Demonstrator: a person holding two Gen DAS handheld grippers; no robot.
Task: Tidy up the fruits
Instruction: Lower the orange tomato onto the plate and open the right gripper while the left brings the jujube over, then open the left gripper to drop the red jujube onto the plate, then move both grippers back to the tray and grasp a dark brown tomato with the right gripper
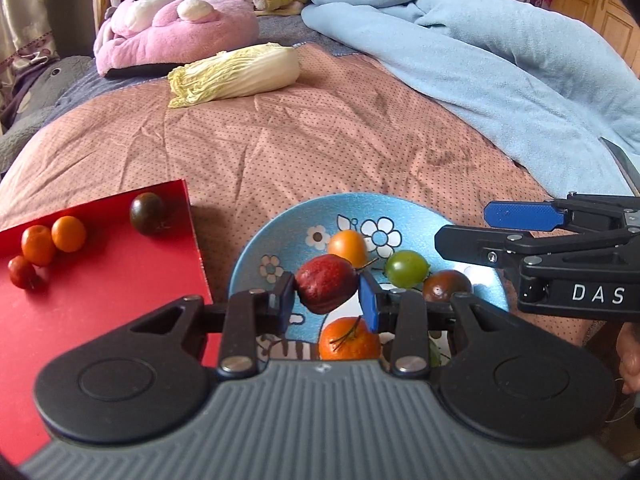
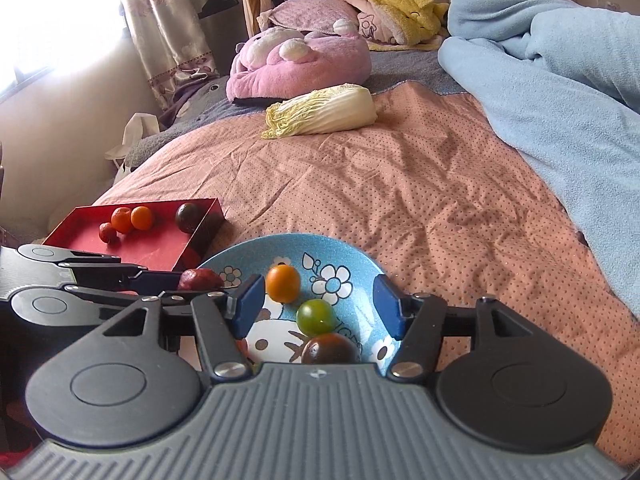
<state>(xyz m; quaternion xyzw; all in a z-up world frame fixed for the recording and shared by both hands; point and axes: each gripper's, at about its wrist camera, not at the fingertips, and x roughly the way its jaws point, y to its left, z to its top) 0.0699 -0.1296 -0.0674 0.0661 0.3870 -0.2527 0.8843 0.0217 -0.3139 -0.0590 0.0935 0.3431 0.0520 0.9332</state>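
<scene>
My left gripper (image 1: 327, 300) is shut on a wrinkled dark red fruit (image 1: 326, 288), held just above the blue flowered plate (image 1: 256, 248). On the plate lie an orange tomato (image 1: 347, 246), a green tomato (image 1: 406, 268), a dark brown tomato (image 1: 446, 286) and a mandarin (image 1: 349, 338). My right gripper (image 2: 320, 300) is open over the plate (image 2: 344, 246), its blue pads either side of the green tomato (image 2: 316, 316) without touching it. The red tray (image 1: 120, 288) to the left holds several small fruits, among them a dark tomato (image 1: 147, 213).
A napa cabbage (image 1: 236, 74) lies further up the pink dotted bedspread (image 1: 320, 140). A pink plush toy (image 1: 176, 32) sits behind it. A light blue blanket (image 1: 480, 60) is heaped along the right. A hand (image 1: 630, 356) shows at the right edge.
</scene>
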